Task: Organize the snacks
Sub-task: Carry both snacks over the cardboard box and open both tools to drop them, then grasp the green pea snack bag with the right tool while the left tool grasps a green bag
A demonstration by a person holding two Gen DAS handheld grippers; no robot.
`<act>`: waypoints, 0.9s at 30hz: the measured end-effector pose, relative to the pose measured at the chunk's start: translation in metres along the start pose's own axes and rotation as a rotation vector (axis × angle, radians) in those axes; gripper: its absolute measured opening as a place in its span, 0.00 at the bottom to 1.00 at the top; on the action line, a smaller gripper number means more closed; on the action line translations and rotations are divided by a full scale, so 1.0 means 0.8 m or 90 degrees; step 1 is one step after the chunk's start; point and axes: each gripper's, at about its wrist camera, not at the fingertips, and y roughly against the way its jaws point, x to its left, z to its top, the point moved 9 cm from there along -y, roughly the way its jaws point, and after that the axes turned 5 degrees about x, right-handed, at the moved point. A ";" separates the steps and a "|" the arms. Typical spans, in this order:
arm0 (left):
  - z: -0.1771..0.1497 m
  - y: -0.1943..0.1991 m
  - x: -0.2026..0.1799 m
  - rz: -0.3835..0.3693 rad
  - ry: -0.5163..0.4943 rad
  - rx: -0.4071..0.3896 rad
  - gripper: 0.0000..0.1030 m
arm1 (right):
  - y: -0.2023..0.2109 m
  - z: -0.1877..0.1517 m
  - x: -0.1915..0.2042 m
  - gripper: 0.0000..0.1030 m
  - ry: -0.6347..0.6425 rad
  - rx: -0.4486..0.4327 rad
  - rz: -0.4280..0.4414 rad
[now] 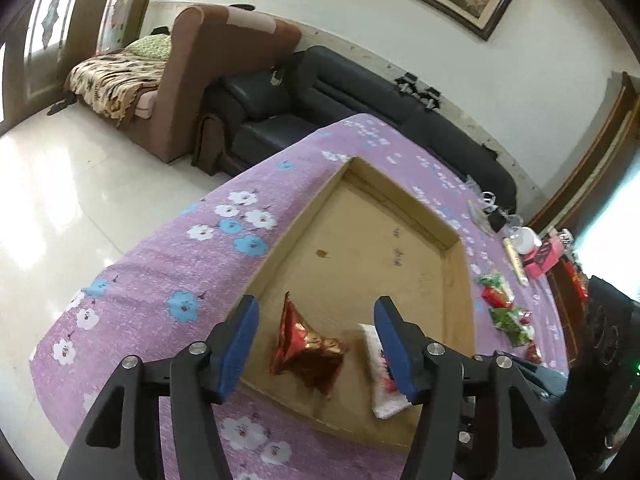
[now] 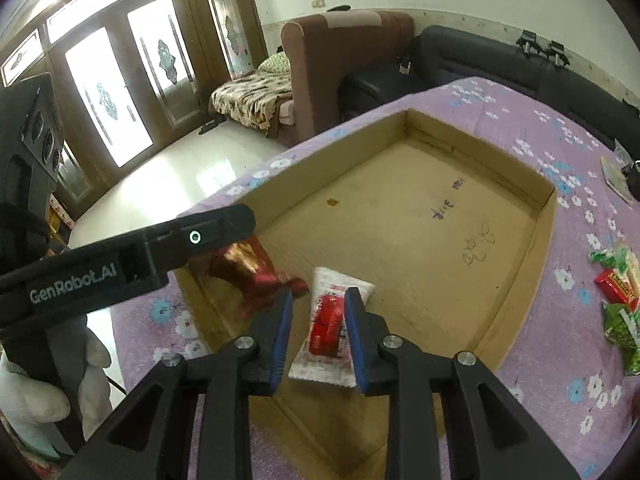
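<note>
Two snacks lie in the near corner of your shallow cardboard tray [image 2: 440,216]: a crinkled red foil packet [image 1: 308,350] and, beside it, a flat white-and-red sachet [image 2: 330,326]. Your left gripper [image 1: 316,346] hangs spread above the foil packet, and your right gripper [image 2: 318,334] is parted around the sachet, pads apparently clear. Left to do: the glossy green and red wrappers [image 2: 618,300] just outside the tray's right wall, on the purple floral cloth [image 1: 160,280].

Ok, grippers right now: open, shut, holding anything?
Left gripper: open, red foil snack loose below.
Right gripper: open, white packet between, not pressed.
</note>
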 end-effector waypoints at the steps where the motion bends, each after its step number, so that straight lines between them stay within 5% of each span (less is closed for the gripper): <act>1: 0.000 0.003 -0.005 -0.007 -0.003 -0.003 0.65 | 0.007 0.001 -0.001 0.32 0.001 -0.009 -0.004; 5: -0.002 0.017 -0.032 -0.049 -0.013 -0.017 0.77 | 0.038 -0.001 -0.018 0.43 -0.016 -0.049 -0.017; 13: -0.015 0.017 -0.094 -0.113 -0.032 0.011 0.78 | 0.121 -0.035 -0.136 0.50 -0.080 -0.128 -0.100; 21: -0.043 -0.008 -0.165 -0.135 -0.081 0.052 0.78 | 0.193 -0.133 -0.358 0.50 -0.334 -0.124 -0.179; 27: -0.070 -0.044 -0.217 -0.145 -0.111 0.108 0.78 | 0.191 -0.177 -0.402 0.50 -0.415 -0.115 -0.152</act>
